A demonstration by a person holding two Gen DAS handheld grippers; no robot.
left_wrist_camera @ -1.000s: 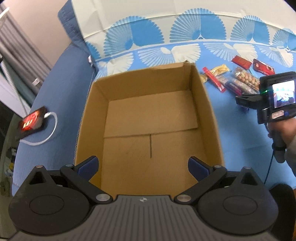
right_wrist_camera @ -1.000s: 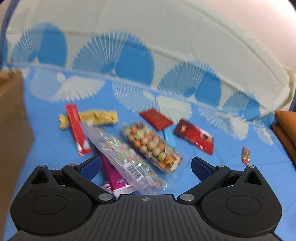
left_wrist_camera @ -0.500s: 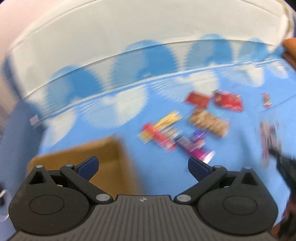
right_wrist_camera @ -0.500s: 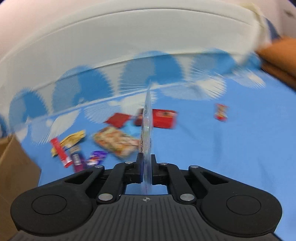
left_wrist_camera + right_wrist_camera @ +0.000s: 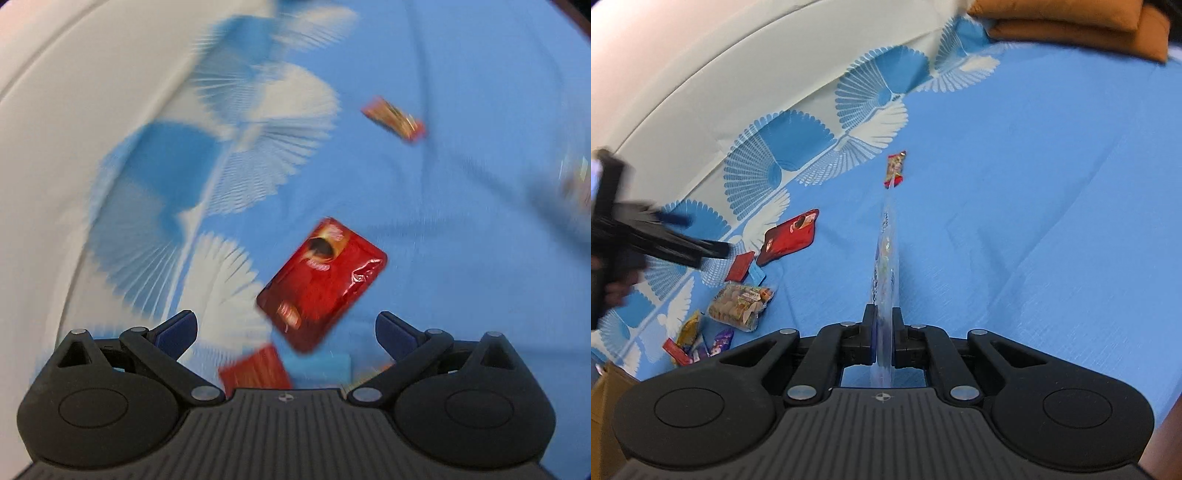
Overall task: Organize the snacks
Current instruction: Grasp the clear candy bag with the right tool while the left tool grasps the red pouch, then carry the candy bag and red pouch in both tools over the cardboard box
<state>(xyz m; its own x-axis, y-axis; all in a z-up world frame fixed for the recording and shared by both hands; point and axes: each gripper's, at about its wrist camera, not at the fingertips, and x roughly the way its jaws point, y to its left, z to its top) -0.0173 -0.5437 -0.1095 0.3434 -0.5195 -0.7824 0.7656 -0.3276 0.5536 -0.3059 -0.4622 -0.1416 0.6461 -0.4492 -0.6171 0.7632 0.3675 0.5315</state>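
Note:
My right gripper [image 5: 884, 319] is shut on a clear candy packet [image 5: 885, 258], held edge-on above the blue sheet. My left gripper [image 5: 286, 328] is open and empty, just above a red snack packet [image 5: 323, 284] that lies between its fingers; it also shows in the right wrist view [image 5: 790, 236]. A smaller red packet [image 5: 255, 369] and a small red-gold one [image 5: 393, 118] lie nearby. The right wrist view shows a nut pack [image 5: 740, 301], several small wrappers [image 5: 698, 339] and the cardboard box corner [image 5: 605, 380] at the lower left.
Blue fan-patterned sheet [image 5: 1034, 184] covers the bed. An orange cushion [image 5: 1071, 18] sits at the far right. A white headboard or wall [image 5: 701, 55] runs along the back. My left gripper shows blurred at the left in the right wrist view [image 5: 646, 236].
My right gripper shut on the clear candy packet and lifted it to the right. My left gripper swung from over the box to above the red packet.

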